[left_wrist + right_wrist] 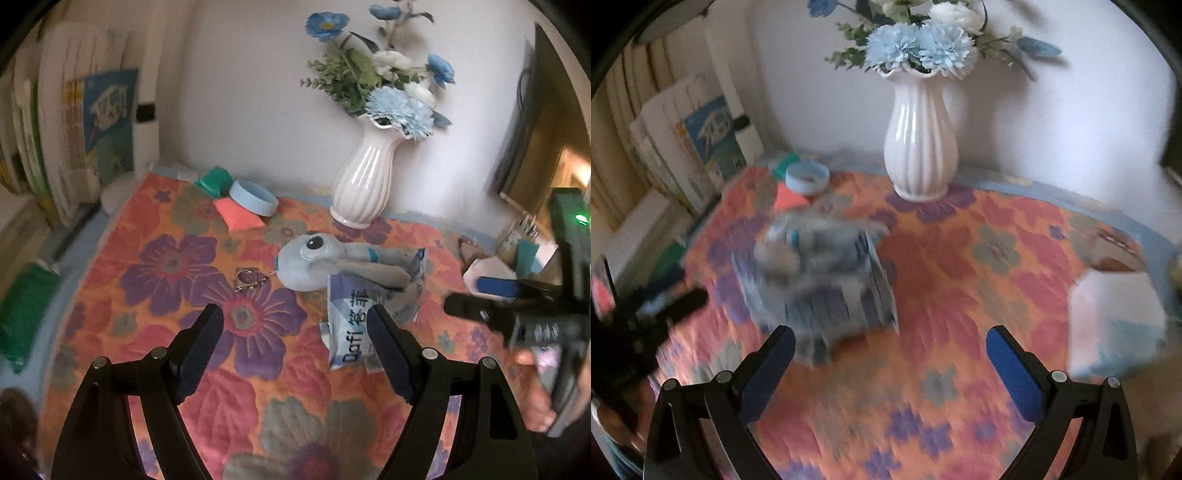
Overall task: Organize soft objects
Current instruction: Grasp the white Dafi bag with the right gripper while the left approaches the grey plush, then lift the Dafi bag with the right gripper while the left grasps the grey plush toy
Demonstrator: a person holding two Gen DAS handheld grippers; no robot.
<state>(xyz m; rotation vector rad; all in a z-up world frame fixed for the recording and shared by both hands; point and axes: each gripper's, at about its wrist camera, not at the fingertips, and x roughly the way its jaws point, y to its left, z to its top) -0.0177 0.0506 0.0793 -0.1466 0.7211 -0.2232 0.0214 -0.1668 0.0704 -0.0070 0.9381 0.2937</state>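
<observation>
The left gripper [295, 332] and the right gripper [890, 354] both gape wide with nothing between their pads, low in each frame above the flowered cloth [229, 387], while the blue plush toy [314, 262] lies mid-frame partly on a tissue packet [354, 321] before the white vase [364, 177]

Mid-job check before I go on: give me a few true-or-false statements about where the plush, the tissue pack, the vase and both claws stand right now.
1. The blue plush toy lies partly on the tissue pack. True.
2. The left claw is clamped on the plush toy. False: its jaws stand open over the floral cloth, holding nothing.
3. The white vase stands upright near the wall. True.
4. The right claw holds the tissue pack. False: it is open and empty.
5. The light blue ring sits on the plush toy. False: it lies apart, by the pink packet.
</observation>
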